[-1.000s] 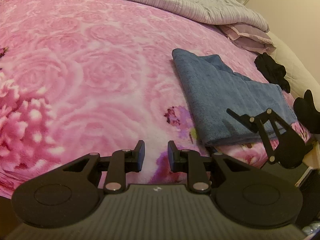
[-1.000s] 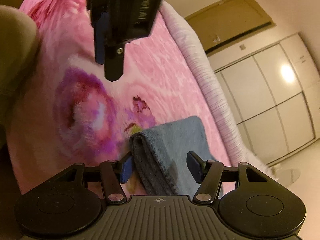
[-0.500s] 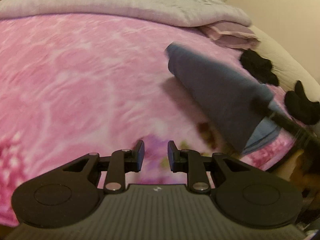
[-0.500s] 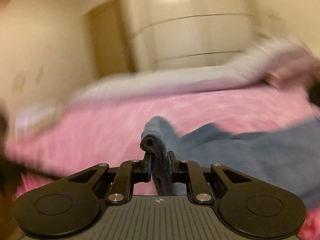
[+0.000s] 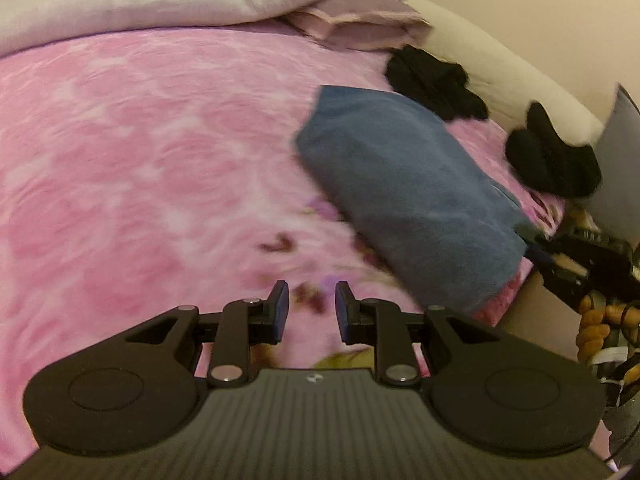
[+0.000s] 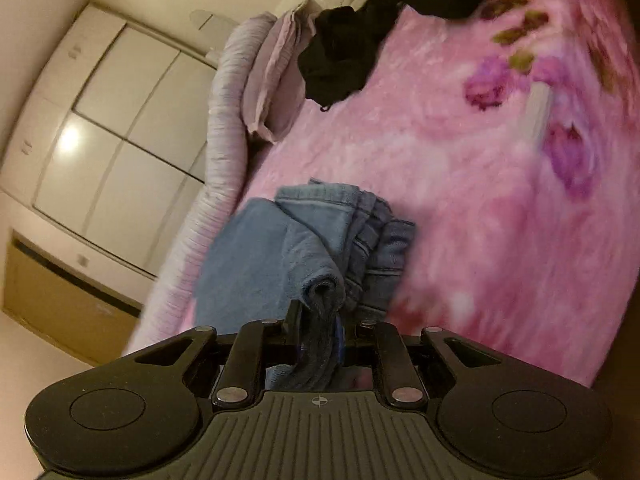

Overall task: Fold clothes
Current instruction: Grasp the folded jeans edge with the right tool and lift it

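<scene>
- your right gripper (image 6: pixel 318 330) is pinching the folded blue garment (image 5: pixel 408 204) by its near end, though the jaws are easing apart; you're probably setting it down.
- your left gripper (image 5: pixel 308 312) is hovering narrow and empty over the pink blanket (image 5: pixel 140 160), left of the garment, leaving room.
- black clothes (image 5: pixel 432 80) are waiting beyond the garment.
</scene>
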Demonstrator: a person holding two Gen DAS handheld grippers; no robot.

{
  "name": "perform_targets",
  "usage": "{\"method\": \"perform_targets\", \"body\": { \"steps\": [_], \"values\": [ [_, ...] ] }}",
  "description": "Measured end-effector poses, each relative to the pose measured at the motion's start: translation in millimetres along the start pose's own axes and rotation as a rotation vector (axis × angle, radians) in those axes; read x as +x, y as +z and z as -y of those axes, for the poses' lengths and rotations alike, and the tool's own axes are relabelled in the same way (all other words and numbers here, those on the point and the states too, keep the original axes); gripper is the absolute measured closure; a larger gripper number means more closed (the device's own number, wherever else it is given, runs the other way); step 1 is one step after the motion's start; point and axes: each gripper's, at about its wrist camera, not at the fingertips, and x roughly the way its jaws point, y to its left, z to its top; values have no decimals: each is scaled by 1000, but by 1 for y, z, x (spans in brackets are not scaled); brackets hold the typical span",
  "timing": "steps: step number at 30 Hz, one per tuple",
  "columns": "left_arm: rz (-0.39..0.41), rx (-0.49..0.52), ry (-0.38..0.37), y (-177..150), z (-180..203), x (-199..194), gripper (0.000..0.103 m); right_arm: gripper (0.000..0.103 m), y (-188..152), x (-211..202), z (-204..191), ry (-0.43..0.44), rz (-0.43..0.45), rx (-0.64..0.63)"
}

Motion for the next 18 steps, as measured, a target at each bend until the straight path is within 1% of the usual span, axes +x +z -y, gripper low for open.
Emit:
{"method": "perform_targets", "body": {
  "steps": [1, 2, 3, 4, 5, 6, 7, 9, 10, 11, 14, 15, 16, 17, 18],
  "values": [
    [-1, 8, -10, 3, 6, 5, 84, 80, 1, 1, -4, 15, 5, -17],
    [-3, 11, -19, 5, 10, 9, 84, 75, 3, 1, -8, 29, 11, -34],
    [-4, 13, -27, 8, 14, 14, 84, 72, 5, 1, -8, 40, 19, -46],
    [-6, 16, -33, 10, 17, 19, 84, 72, 6, 4, -13, 36, 28, -68],
    [-6, 22, -39, 13, 21, 22, 84, 82, 7, 6, -18, 32, 37, -91],
    [-5, 30, -44, 17, 24, 25, 84, 89, 8, -7, -22, 22, 58, -156],
    [-4, 37, -49, 20, 28, 28, 84, 89, 8, -19, -27, 11, 78, -222],
    [-3, 48, -62, 27, 33, 34, 84, 90, 6, -45, -40, 28, 131, -346],
    [-4, 49, -70, 30, 35, 38, 84, 90, 12, -45, -41, 23, 141, -354],
    [-5, 50, -77, 33, 37, 42, 84, 90, 16, -44, -37, 6, 133, -336],
    [-19, 60, -87, 39, 43, 53, 83, 90, 21, -29, 5, -81, 31, -181],
    [-26, 61, -84, 40, 43, 56, 83, 88, 19, -28, 16, -75, 30, -122],
    [-34, 61, -76, 41, 43, 58, 82, 82, 17, -26, 28, -68, 29, -63],
    [-40, 58, -70, 41, 41, 60, 82, 66, 15, -28, 32, -71, 40, -23],
    [-45, 50, -70, 40, 38, 61, 82, 52, 13, -30, 33, -91, 52, 10]
  ]
}}
